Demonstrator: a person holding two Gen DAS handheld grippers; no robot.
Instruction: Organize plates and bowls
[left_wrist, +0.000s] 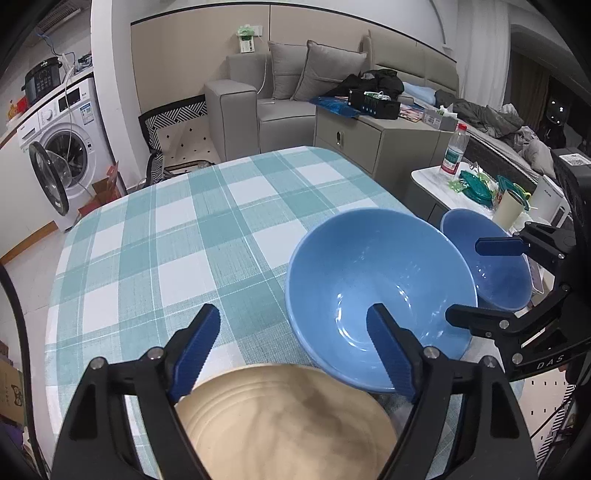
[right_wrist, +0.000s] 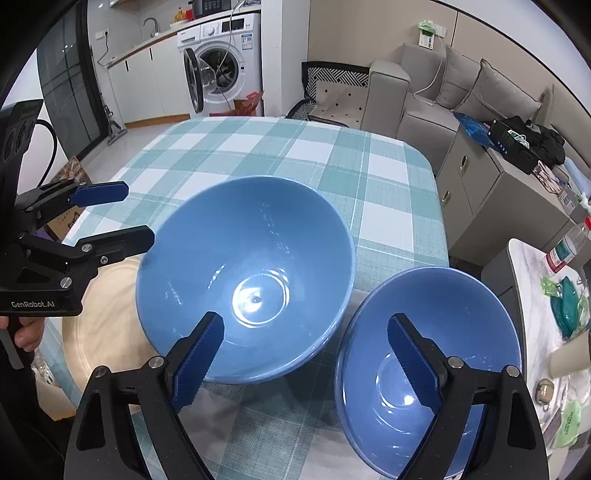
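The left tool (left_wrist: 295, 343) is spread wide, its ribbed blue pads (left_wrist: 195, 349) holding nothing, angled down over the beige plate (left_wrist: 284, 424) at 6 o'clock in its view. The plate is round, matte, with faint concentric ridges. The right tool (right_wrist: 306, 362) is also spread and empty, one pad over each bowl. The big bowl (right_wrist: 243, 277) is glossy, light blue and deep, tilted, its rim overlapping the plate at 9 o'clock. The small bowl (right_wrist: 428, 369), darker blue and glossy, sits just beside it at 4 o'clock, near the table (right_wrist: 258, 147) edge. A woven teal-and-white checked cloth covers the table.
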